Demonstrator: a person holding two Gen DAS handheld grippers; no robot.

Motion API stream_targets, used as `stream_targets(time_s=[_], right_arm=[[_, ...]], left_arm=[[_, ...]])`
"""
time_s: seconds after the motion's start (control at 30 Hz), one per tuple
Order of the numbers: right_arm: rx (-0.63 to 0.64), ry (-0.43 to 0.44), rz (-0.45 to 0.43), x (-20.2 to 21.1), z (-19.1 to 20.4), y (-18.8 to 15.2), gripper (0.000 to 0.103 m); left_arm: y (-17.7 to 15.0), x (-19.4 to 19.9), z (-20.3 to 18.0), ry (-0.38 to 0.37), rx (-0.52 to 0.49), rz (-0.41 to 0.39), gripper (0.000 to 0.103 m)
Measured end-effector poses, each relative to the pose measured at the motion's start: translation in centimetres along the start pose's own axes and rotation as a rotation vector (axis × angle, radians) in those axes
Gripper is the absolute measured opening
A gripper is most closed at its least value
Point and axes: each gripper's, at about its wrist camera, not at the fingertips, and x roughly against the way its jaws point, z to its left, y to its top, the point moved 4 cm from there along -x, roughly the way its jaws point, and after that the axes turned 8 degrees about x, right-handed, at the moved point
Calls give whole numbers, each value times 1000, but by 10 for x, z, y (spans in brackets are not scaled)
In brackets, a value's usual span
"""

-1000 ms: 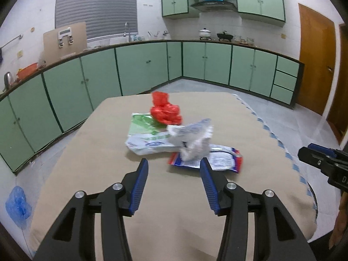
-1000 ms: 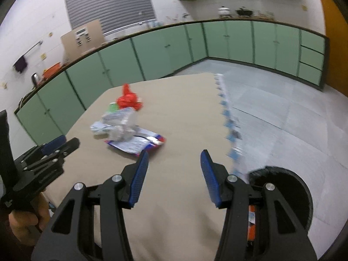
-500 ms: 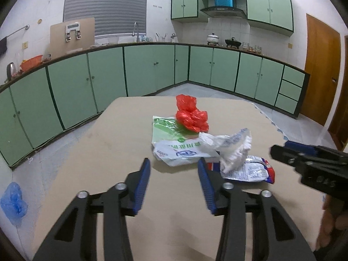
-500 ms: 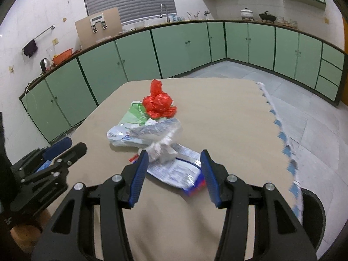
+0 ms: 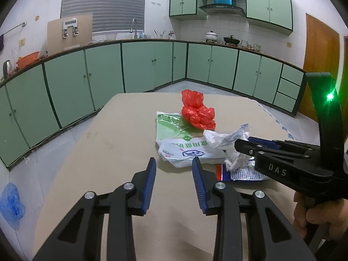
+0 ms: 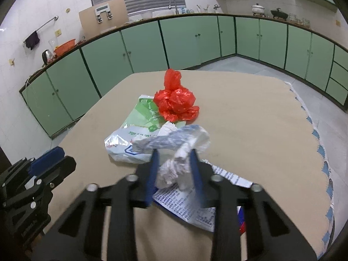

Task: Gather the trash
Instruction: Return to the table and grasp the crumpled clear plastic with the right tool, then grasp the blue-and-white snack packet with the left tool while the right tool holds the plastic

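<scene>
A pile of trash lies on the tan table: a red plastic bag, a green-and-white flat bag, a crumpled clear wrapper and a red-and-blue printed packet. My right gripper is open with its fingers on either side of the crumpled wrapper, the jaws narrowed but blurred. It also shows in the left wrist view. My left gripper is open and empty, just short of the green-and-white bag.
Green cabinets run along the far wall under a counter with a sink and pots. A blue plastic bag lies on the floor at the left. The table's right edge has a scalloped blue trim.
My right gripper has moved forward onto the pile and now straddles the crumpled wrapper, its jaws narrower. My left gripper has edged closer to the green-and-white bag.
</scene>
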Motion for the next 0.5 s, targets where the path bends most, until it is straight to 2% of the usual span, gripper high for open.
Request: stream_targets(time_s=[0.07, 0.13, 0.27, 0.5], right_arm=[[0, 11, -5, 3, -2, -1, 6], [-10, 12, -14, 8, -6, -2, 4], [-50, 8, -43, 27, -21, -4, 3], [-118, -55, -86, 69, -67, -21, 3]], left_arm=[[-2, 0, -2, -5, 1, 1, 34], [-4, -1, -6, -11, 2, 7, 34], [-5, -1, -19, -28, -4, 12, 34], [-10, -4, -57, -79, -31, 25, 34]])
